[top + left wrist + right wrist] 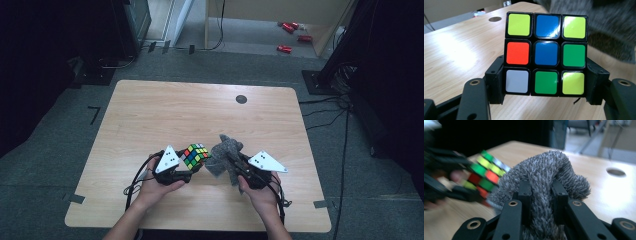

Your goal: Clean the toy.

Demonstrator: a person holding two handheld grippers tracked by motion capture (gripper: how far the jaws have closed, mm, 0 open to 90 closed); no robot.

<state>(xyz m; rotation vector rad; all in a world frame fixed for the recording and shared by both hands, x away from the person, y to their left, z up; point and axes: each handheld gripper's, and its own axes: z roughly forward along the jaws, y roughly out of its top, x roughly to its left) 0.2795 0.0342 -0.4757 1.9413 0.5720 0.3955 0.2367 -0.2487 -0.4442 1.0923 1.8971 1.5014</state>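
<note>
While left jaws clamp the cube point(546, 53), right jaws pinch cloth point(544, 177) (grey)

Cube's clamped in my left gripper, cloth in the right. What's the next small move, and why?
Probably bring the grey cloth a little further left onto the cube. The left gripper clamps the cube at its two sides, leaving the coloured faces open, and the right gripper pinches a fold of cloth that sits right beside the cube; whether they already touch is unclear.
</note>
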